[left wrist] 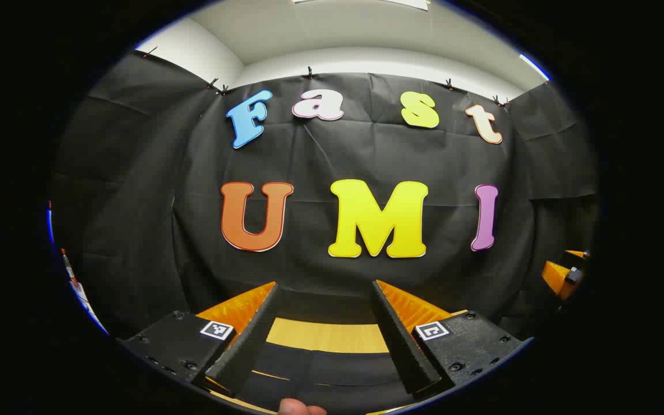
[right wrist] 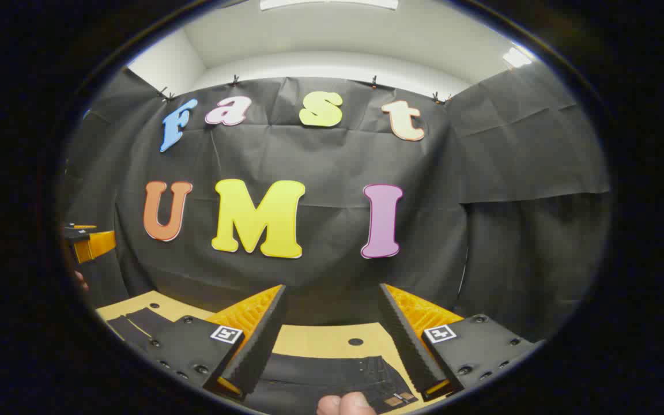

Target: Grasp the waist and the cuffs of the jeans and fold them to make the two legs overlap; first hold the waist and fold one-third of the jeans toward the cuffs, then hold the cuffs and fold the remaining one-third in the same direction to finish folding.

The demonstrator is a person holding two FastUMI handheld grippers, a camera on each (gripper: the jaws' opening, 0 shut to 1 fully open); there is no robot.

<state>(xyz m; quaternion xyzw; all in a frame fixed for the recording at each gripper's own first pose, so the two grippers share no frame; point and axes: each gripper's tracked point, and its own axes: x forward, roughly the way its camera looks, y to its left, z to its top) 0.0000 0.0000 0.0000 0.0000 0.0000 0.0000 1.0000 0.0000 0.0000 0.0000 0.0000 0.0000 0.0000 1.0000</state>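
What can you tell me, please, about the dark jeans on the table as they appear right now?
The dark denim jeans lie flat on the tan wooden table, untouched. The right gripper view shows the waistband end with a brown patch near the bottom edge, below the open right hand-held gripper; more dark cloth runs off to the left.

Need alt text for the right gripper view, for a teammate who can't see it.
The right gripper is open, held above dark jeans lying on a tan table. The left gripper shows at the left edge.
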